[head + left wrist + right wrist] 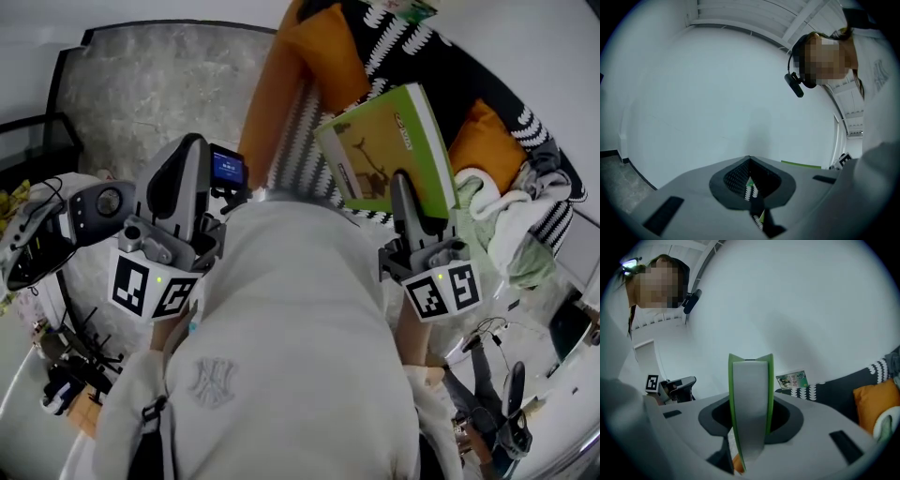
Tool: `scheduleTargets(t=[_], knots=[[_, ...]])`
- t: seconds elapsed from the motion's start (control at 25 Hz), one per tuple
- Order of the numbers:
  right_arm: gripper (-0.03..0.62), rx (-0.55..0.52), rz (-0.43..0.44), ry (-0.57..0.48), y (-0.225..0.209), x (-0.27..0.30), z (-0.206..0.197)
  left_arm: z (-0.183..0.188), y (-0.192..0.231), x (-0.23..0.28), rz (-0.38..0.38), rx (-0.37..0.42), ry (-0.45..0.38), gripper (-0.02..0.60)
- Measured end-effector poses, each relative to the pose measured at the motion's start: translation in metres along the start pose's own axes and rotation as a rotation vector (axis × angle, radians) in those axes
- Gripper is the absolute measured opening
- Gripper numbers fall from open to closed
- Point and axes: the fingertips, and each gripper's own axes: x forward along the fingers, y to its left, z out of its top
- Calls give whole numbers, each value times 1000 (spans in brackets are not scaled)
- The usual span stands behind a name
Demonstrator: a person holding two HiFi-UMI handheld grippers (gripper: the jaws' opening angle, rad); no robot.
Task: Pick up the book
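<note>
Head view: the person's right gripper reaches forward, its jaws closed on the lower edge of a green book. The book is held up, tilted, over the striped middle of the sofa, between two orange cushions. The left gripper is raised beside the person's chest, away from the book and touching nothing.

Left gripper view: the toothed jaws are pressed together with nothing between them. Only a bare white wall lies ahead.

Right gripper view: the book stands edge-on between the jaws, green covers on either side of the white pages. The jaws are partway apart and clamp it by its thickness. The wall is behind the book, and the sofa's back edge lies lower at the right.

Judging by this, the pick-up looks essentially done: the book seems to be off the sofa, in a firm one-gripper hold. All that seems left is to keep it steady
</note>
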Motion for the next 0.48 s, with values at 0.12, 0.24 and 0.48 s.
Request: scheduleTargets(t=[0.12, 0.24, 0.48], knots=[[149, 10, -1, 11, 3, -4, -8, -2, -2, -3, -2, -7, -5, 2], [149, 35, -4, 10, 7, -6, -16, -5, -2, -5, -8, -13, -4, 2], [149, 57, -4, 18, 12, -8, -21, -3, -4, -6, -15, -25, -20, 2]])
